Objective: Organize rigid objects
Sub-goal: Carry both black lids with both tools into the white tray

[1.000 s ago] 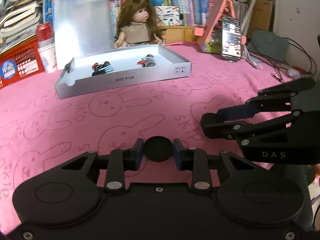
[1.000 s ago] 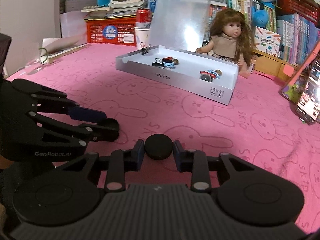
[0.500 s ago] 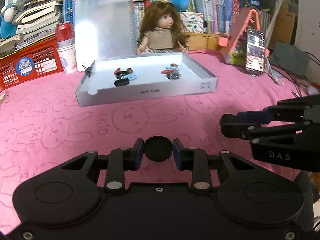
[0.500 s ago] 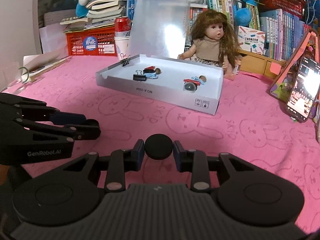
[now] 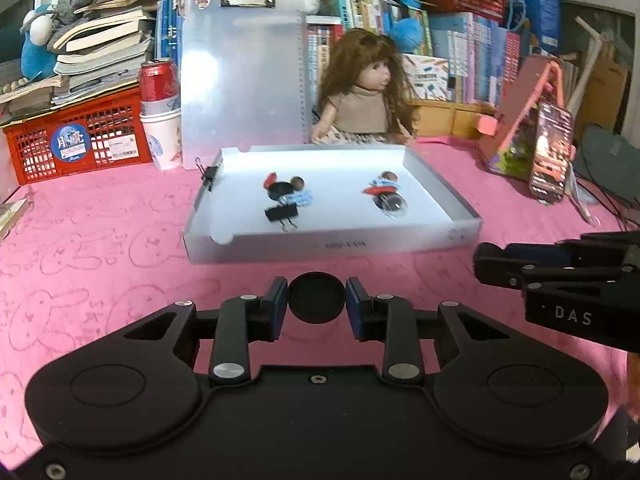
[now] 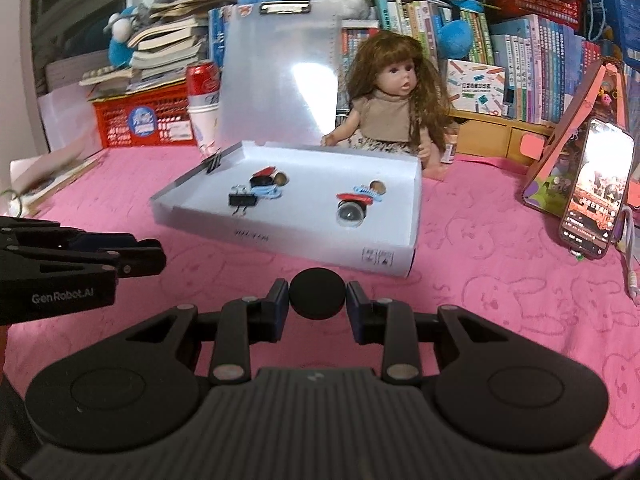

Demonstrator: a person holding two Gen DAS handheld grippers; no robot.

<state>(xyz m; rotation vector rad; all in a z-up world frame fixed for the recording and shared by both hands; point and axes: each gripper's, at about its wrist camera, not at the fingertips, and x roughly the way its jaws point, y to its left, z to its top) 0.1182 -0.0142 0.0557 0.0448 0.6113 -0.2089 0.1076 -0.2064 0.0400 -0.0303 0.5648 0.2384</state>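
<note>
A shallow white box point(image 5: 332, 246) point(image 6: 280, 236) lies on the pink cloth, holding two small heaps: a black binder clip point(image 5: 281, 213) point(image 6: 242, 200) with red, blue and brown bits on the left, and a clear dome piece point(image 5: 390, 203) point(image 6: 350, 213) with red and blue bits on the right. Another binder clip point(image 5: 208, 174) grips the box's left rim. My left gripper point(image 5: 317, 298) is shut on a black round disc, just short of the box. My right gripper point(image 6: 317, 294) is shut on a similar black disc, also short of the box.
A doll point(image 5: 366, 100) sits behind the box beside an upright clear clipboard point(image 5: 240, 76). A red basket point(image 5: 76, 136), a can on a cup point(image 5: 158, 92), books and plush toys stand at the back. A phone on a stand point(image 6: 596, 188) is at the right.
Both grippers have risen and swung toward the box, which now looks nearer and more centred. Each still holds its black disc.
</note>
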